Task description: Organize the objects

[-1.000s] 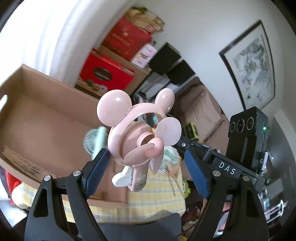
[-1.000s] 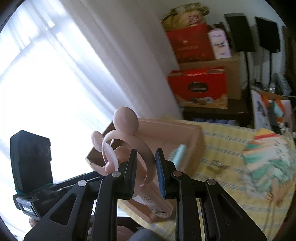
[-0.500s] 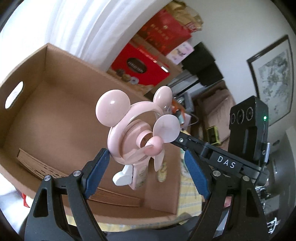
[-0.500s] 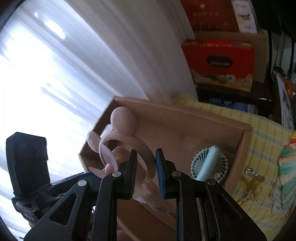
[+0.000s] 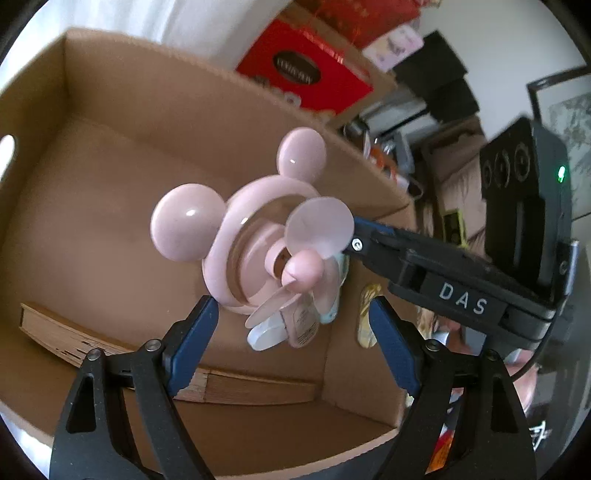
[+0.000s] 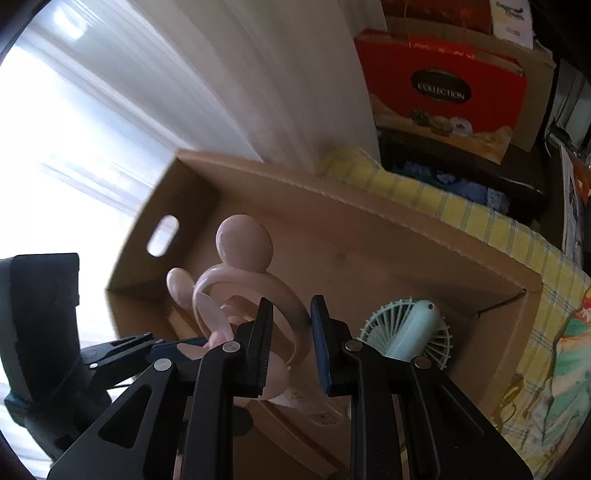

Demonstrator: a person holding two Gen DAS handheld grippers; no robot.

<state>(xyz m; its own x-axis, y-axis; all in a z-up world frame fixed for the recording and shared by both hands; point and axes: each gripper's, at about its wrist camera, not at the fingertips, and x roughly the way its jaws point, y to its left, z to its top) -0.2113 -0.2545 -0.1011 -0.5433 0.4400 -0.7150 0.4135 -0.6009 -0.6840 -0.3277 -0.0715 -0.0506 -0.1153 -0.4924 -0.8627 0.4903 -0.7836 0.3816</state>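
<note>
Right gripper [image 6: 288,347] jaws clamp the pink fan [image 5: 236,254] by its ring above the box [image 5: 110,155]; left gripper [image 5: 291,343] jaws apart. Thin grip: fan could twist loose, land on the green fan [image 6: 410,332].

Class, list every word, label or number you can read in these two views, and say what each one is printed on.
"DAS": on the black body of the right gripper.
"COLLECTION": on the dark oval of the red box.
Small print on the pink fan handle sticker: too small to read.
Print on the white box: blurred.
</note>
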